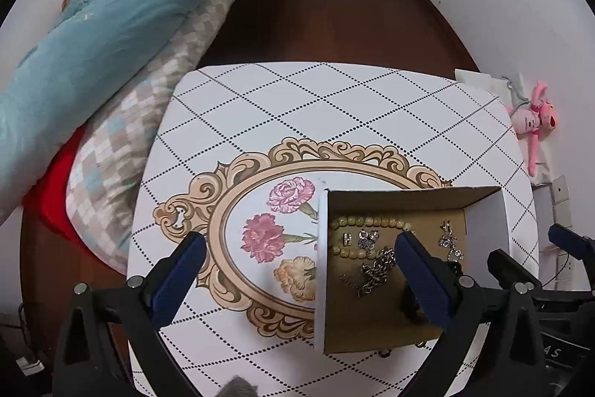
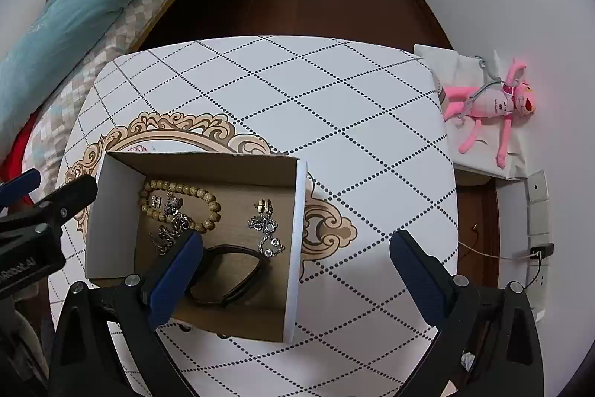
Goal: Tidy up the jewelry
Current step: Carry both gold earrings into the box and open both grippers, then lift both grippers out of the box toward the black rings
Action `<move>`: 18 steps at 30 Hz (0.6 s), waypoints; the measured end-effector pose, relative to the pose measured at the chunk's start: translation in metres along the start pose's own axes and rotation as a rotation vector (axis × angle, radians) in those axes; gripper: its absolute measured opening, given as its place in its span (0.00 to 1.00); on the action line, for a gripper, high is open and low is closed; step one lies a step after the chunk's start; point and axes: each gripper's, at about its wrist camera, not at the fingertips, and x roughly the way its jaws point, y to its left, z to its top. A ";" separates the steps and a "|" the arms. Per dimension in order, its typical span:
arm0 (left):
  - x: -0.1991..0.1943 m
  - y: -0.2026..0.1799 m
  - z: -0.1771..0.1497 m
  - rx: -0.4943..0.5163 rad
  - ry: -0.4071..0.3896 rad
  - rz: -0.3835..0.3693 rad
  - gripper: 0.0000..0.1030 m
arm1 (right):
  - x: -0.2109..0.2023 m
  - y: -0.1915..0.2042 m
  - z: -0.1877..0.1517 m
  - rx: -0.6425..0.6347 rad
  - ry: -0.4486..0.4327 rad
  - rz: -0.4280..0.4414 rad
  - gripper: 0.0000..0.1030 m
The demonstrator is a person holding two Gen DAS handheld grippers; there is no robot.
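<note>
Both jaws spread wide, empty, above cardboard box (image 2: 111, 211) of jewelry (image 2: 266, 229)

- Left hand-held gripper (image 1: 300, 248) hangs wide open, its blue-padded fingers (image 1: 178, 279) spread far apart and nothing between them.
- Right hand-held gripper (image 2: 296, 252) is spread just as wide, pads (image 2: 416, 276) clear of each other and empty.
- Both point forward and downward, side by side, the left's tip showing at the right view's edge.
</note>
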 end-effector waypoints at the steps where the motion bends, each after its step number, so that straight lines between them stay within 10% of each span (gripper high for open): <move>1: -0.003 0.001 -0.002 -0.003 -0.007 0.004 1.00 | -0.003 0.000 -0.002 0.000 -0.005 -0.005 0.99; 18: -0.030 0.017 -0.091 -0.015 0.000 0.057 1.00 | -0.056 0.013 -0.079 0.037 -0.120 0.050 0.99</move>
